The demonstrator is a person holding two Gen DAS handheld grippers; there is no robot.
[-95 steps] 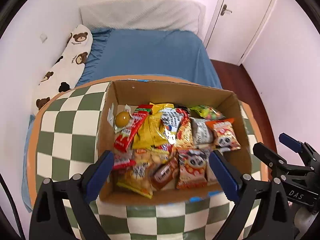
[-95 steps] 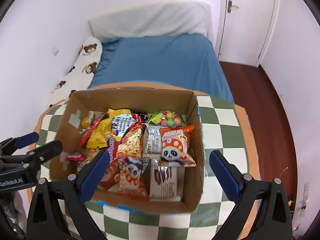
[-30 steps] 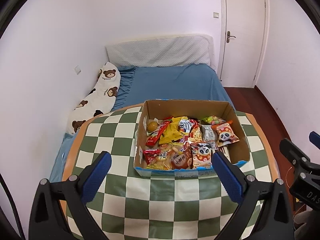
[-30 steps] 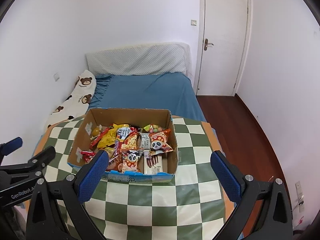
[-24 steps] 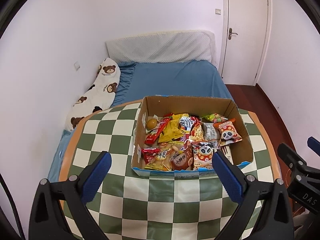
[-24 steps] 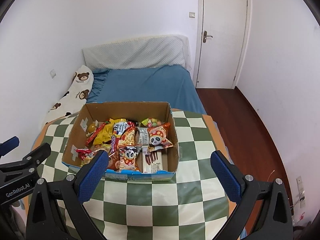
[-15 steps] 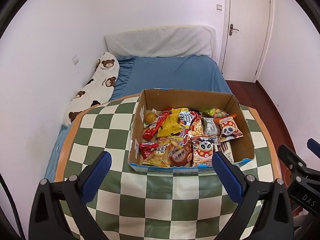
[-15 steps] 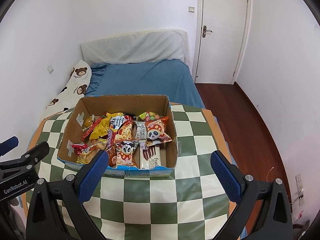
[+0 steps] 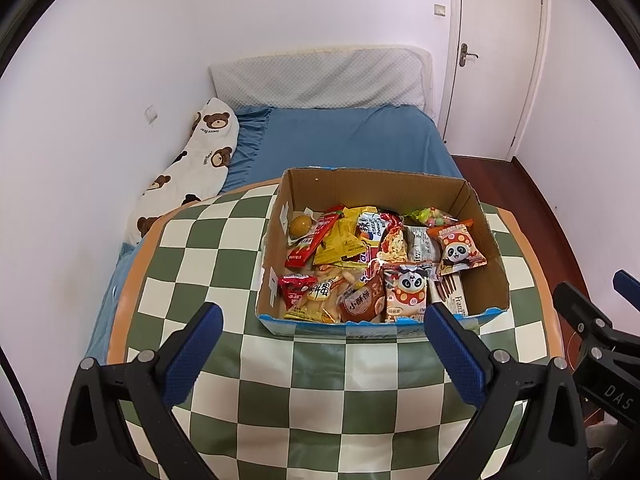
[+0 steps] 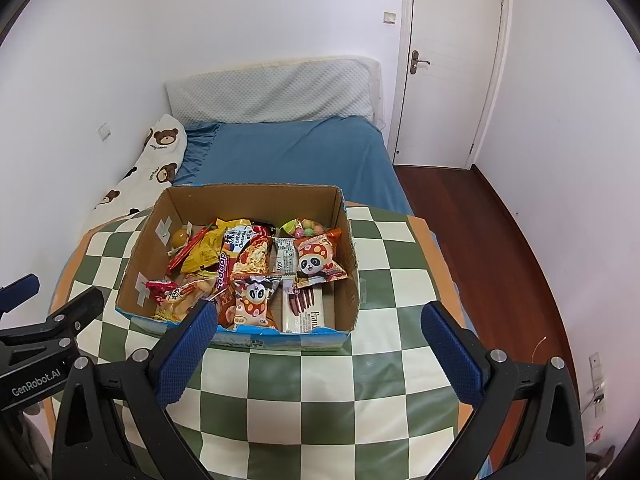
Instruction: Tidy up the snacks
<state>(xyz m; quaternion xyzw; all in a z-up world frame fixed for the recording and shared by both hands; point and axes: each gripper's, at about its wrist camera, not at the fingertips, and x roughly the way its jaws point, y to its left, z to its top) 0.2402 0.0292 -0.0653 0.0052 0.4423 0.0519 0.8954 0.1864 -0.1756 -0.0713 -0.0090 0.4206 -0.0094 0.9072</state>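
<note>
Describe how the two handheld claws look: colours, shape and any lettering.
Both the left claw and right claw have black angular frames with silver screws and blue padded fingers. The left one's body reads "GenRobot.AI" in the right wrist view; the right's shows "DAS". A black cable runs along the left view's edge.

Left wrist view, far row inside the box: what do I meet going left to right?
Round yellow ball → long red packet → yellow packets → white Korean Cheese bag → green candy bag, all inside the cardboard box.
</note>
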